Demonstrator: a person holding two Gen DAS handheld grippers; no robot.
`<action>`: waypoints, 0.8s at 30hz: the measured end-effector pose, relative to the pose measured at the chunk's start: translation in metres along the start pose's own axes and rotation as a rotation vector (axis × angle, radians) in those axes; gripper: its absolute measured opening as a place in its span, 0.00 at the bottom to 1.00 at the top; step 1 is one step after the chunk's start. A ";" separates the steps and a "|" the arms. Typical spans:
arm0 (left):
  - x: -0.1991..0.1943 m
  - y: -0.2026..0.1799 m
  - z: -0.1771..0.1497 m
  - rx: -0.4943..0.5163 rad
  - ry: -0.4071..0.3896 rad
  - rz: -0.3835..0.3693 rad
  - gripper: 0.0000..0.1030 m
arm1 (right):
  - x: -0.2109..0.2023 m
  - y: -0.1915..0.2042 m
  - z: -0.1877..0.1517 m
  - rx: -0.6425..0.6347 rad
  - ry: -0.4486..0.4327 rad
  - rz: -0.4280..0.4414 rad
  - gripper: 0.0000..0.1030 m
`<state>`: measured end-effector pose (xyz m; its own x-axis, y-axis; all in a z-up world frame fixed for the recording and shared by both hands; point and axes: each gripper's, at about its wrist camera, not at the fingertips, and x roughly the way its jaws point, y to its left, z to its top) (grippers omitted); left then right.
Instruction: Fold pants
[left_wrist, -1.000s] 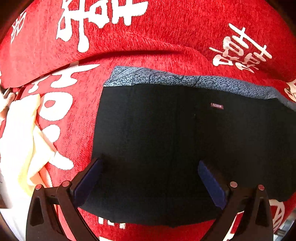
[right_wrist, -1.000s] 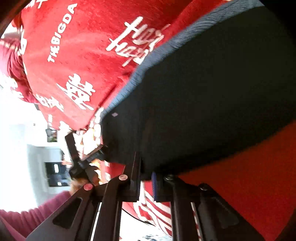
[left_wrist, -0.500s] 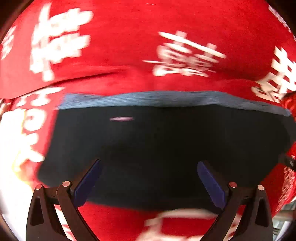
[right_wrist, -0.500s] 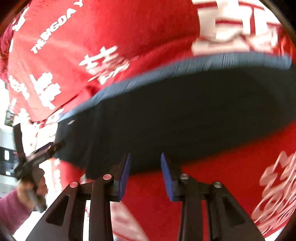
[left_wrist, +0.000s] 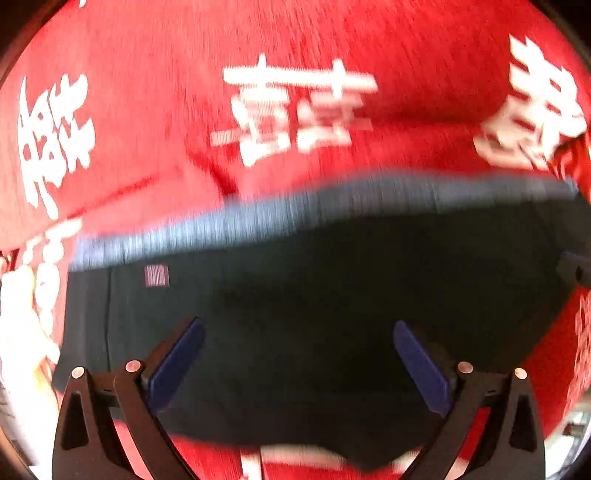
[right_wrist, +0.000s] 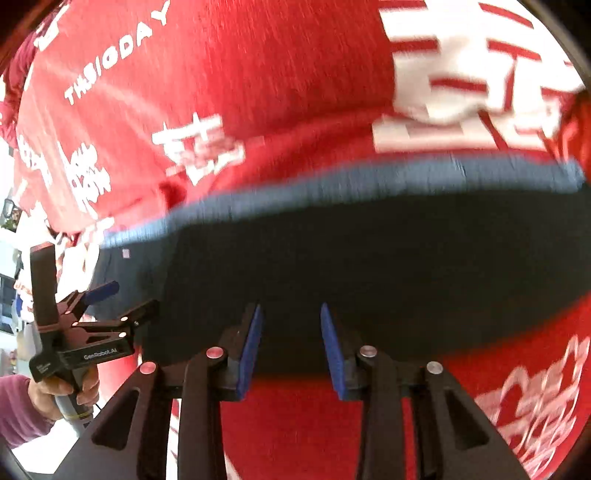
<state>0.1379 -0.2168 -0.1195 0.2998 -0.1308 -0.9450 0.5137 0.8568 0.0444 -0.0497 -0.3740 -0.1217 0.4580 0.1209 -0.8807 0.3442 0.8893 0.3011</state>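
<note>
Two grippers hang over one pair of dark pants on a red cloth printed with white characters. The left gripper (left_wrist: 297, 354) is spread wide, its two blue pads apart with nothing between them, the pants (left_wrist: 314, 295) lying below and ahead of its fingertips. The right gripper (right_wrist: 291, 347) has just been opening and now stands part open, nothing pinched between its two blue pads; the pants (right_wrist: 369, 266) lie just beyond its tips.

In the right wrist view the left gripper (right_wrist: 110, 306) shows far off to the left of the right one, held by a hand (right_wrist: 70, 391) in a purple sleeve, above the pants' left end.

The pants lie folded into a broad dark band. Their far edge carries a blue-grey strip (left_wrist: 332, 206) running the full width; their near edge passes under both sets of fingers. A small pink label (left_wrist: 157, 275) sits near the far left corner. The red cloth (left_wrist: 147, 110) lies open beyond the far edge and nearer than the right gripper's tips. Both views are blurred.
</note>
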 end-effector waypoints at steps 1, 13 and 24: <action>0.003 0.004 0.011 -0.018 -0.007 0.005 1.00 | 0.006 -0.001 0.012 0.000 -0.002 0.001 0.36; 0.065 0.045 0.045 -0.207 0.061 0.156 1.00 | 0.077 -0.026 0.086 0.004 0.008 -0.133 0.35; -0.012 -0.004 -0.014 -0.047 0.046 0.046 1.00 | 0.004 -0.042 0.025 0.117 -0.006 -0.137 0.57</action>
<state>0.1209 -0.2120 -0.1132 0.2845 -0.0692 -0.9562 0.4615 0.8841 0.0734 -0.0420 -0.4215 -0.1290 0.4046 -0.0008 -0.9145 0.4964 0.8401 0.2189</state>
